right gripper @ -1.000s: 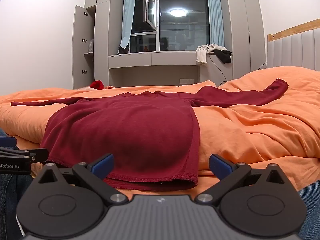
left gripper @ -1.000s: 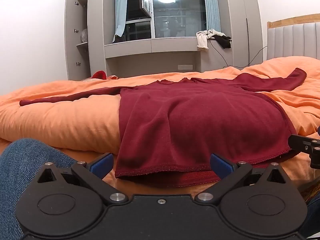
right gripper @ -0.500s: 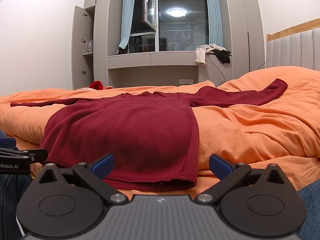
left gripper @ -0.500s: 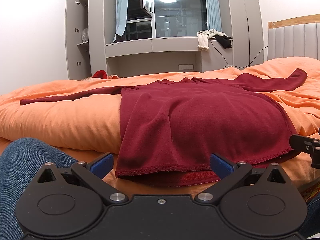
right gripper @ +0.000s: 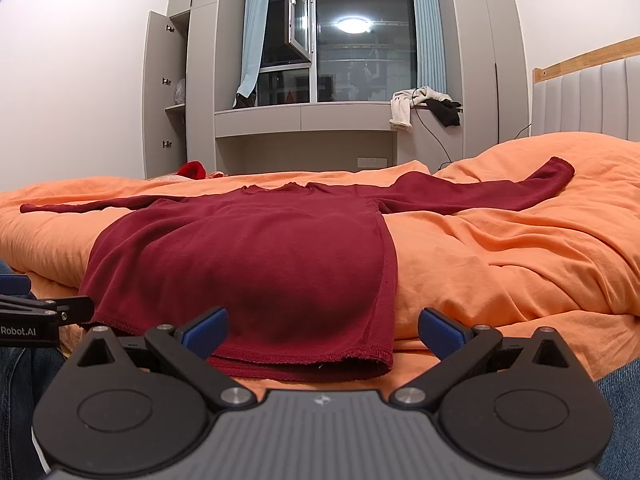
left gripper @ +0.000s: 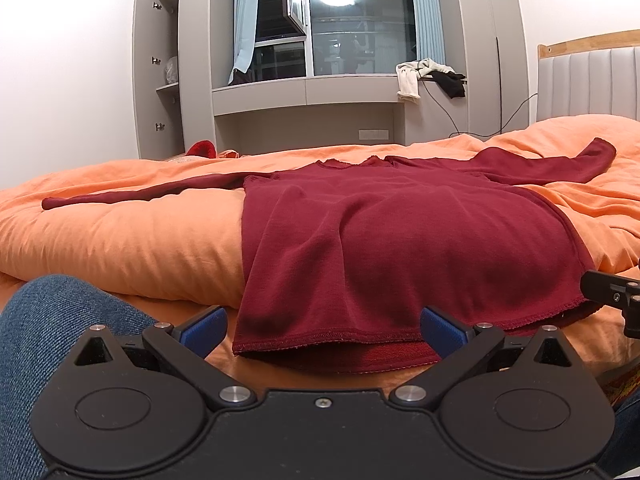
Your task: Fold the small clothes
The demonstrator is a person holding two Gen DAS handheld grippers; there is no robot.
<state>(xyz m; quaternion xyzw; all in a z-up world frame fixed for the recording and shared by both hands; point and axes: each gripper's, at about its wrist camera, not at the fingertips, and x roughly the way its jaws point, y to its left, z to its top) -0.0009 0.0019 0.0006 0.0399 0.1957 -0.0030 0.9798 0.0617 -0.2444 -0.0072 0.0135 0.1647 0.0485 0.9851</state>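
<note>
Bedroom scene, ordered by size. Orange duvet point(left gripper: 120, 236) covers the bed from the near edge to the upholstered headboard point(right gripper: 588, 100) at right. Grey built-in cabinetry point(left gripper: 192, 80) with one open door frames a dark window point(right gripper: 360, 44) on the far wall; pale blue curtains point(left gripper: 244, 20) hang at both sides of the glass.

Dark red long-sleeved top point(left gripper: 400, 248) lies flat on the duvet, neckline toward the window and hem toward the cameras. Both sleeves are stretched straight out, one to the left point(right gripper: 92, 206) and one to the right point(right gripper: 500, 194). The hem drapes over the near edge of the bed, and its lower layer shows beneath the upper one in the left wrist view.

Blue-jeaned leg point(left gripper: 52, 340) of the person occupies the lower left corner of the left wrist view. White and black garments point(right gripper: 424, 106) hang off the window ledge, with a cable trailing below them. A small bright red item point(right gripper: 194, 169) sits beyond the far side of the bed.

Left gripper point(left gripper: 322, 326) has its blue-padded fingers spread wide, just short of the hem's left portion and holding nothing. Right gripper point(right gripper: 322, 326) is likewise spread wide, just short of the hem's right corner, also empty. Each gripper's tip appears at the edge of the other's view.
</note>
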